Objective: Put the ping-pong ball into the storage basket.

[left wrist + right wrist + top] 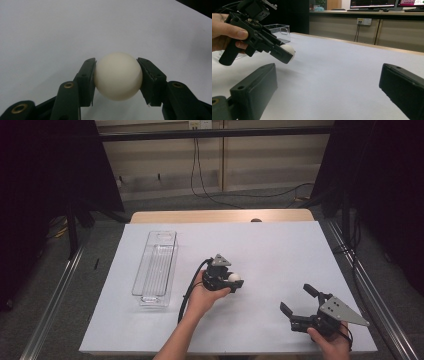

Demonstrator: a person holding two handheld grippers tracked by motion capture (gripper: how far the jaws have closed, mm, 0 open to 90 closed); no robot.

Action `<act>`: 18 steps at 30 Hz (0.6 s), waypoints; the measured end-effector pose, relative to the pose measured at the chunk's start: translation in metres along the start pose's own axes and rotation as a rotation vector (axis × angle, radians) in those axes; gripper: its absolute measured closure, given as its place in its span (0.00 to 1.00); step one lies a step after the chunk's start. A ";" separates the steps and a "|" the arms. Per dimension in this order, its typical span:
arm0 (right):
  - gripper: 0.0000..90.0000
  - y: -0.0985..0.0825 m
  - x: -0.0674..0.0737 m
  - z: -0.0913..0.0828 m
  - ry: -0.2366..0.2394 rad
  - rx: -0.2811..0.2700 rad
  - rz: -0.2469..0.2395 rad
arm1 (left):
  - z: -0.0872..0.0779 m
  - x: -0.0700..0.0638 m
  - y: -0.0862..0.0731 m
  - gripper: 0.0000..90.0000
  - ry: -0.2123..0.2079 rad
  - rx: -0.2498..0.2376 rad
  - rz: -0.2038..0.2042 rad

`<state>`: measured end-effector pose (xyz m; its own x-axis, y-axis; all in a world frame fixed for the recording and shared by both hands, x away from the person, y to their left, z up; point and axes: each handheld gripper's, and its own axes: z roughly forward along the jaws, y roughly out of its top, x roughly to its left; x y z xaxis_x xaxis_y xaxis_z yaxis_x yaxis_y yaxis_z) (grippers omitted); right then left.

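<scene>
A: Begin with what is closest to you. Your right tongs (300, 306) rest low near the front right corner of the bench (280, 245), jaws wide apart and nothing between them. Leave them parked there, they are well apart from the work.

B: And the left tongs (233, 281)?

A: They are holding the white ball (117, 76). In the left gripper view one pad presses on each side of the ball, about at its widest line, so the grip looks centred. The ball seems lifted just above the bench, near the middle. I think you should keep the same pressure. A smooth round thing can slip forward out of flat pads if you loosen or tilt sharply.

B: Where should I carry it?

A: I judge the clear tray (156, 270), farther back on your left, is the likely place. Move slowly, keep the jaws pointing slightly down, bring the ball above the tray's inside, lower it close to the floor of the tray, and only then open, so it does not bounce or roll.
</scene>
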<state>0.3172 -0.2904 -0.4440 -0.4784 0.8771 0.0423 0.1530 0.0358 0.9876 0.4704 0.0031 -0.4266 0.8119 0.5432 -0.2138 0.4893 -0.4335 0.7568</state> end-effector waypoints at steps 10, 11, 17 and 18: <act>0.01 0.000 0.000 0.000 -0.006 0.000 0.005 | -0.006 0.002 -0.001 0.57 0.019 -0.008 -0.007; 0.01 0.000 0.000 0.000 -0.007 -0.003 0.003 | -0.006 0.003 -0.001 0.57 0.014 -0.006 -0.008; 0.01 0.000 0.000 0.000 -0.001 -0.002 0.003 | -0.008 0.004 -0.001 0.57 0.021 -0.010 -0.010; 0.01 0.000 0.000 0.000 -0.001 -0.001 0.002 | -0.009 0.004 -0.001 0.57 0.026 -0.007 -0.009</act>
<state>0.3174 -0.2901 -0.4438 -0.4768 0.8779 0.0442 0.1527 0.0332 0.9877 0.4702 0.0125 -0.4228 0.7991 0.5653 -0.2049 0.4941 -0.4232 0.7595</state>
